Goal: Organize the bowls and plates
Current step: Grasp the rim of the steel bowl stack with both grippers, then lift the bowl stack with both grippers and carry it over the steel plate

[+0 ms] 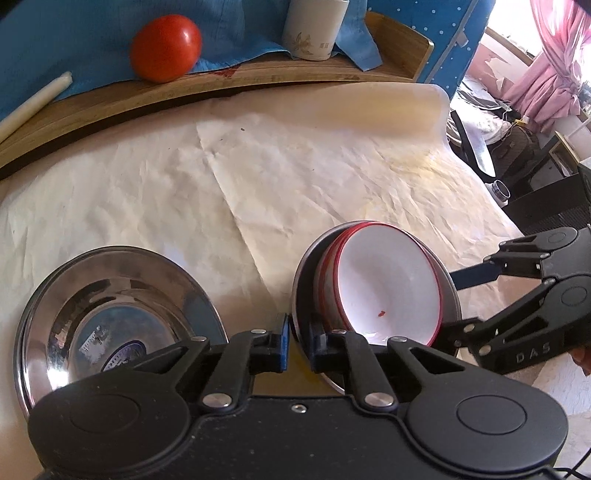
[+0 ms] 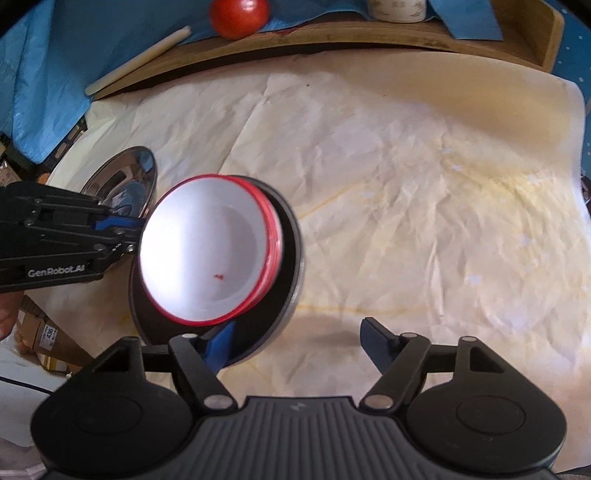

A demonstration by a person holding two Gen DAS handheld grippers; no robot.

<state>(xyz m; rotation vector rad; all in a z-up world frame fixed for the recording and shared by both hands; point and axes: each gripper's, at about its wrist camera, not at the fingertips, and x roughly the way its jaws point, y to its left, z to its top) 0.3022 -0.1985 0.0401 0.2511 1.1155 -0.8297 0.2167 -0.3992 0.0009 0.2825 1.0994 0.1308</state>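
Observation:
A stack of white bowls with red rims sits in a dark steel plate, and the whole stack is tilted up off the paper-covered table. My left gripper is shut on the near left rim of that plate. My right gripper stands open at the plate's other side. Its left finger is by the rim and its right finger is well clear. A second shiny steel plate lies flat to the left.
A wooden tray at the back carries a red tomato, a white cup, a pale stick and a blue cloth. The table ends at the right, with a chair beyond. Cardboard boxes sit on the floor.

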